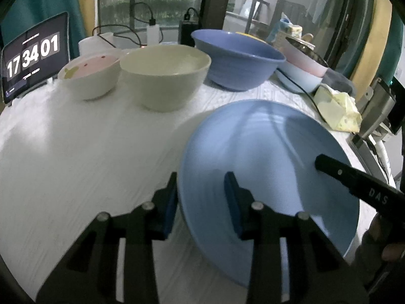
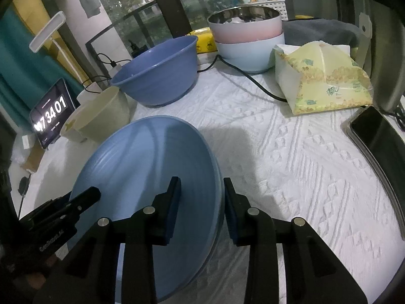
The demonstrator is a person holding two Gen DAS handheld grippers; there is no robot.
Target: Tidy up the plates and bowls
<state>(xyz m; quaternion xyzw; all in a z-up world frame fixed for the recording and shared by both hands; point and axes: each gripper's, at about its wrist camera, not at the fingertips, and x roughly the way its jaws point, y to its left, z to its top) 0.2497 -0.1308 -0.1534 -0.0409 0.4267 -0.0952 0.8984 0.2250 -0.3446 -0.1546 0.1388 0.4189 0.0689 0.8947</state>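
Two claws share one job here: we have the left claw and the right claw straddling opposite rims of the light blue plate, which sits tilted near the front of the tabletop. On each side one pad lies inside the plate and the other outside its edge. We cannot tell whether the pads are actually pressing, since the rim looks thinner than the gap between them, so neither grip reads as secure.

To do this step well, we judge that both claws should clench fully on the rim before any lift, and rise together so the plate stays level and does not slip out sideways.

Beyond the plate stand the cream bowl and, beside that, a small white bowl with a pink inside. Farther from the plate is the dark blue bowl, and behind it, toward the window, a pink bowl nested in a pale blue bowl. A tissue pack and a black cable lie to the plate's far right; we should carry the plate clear of both.
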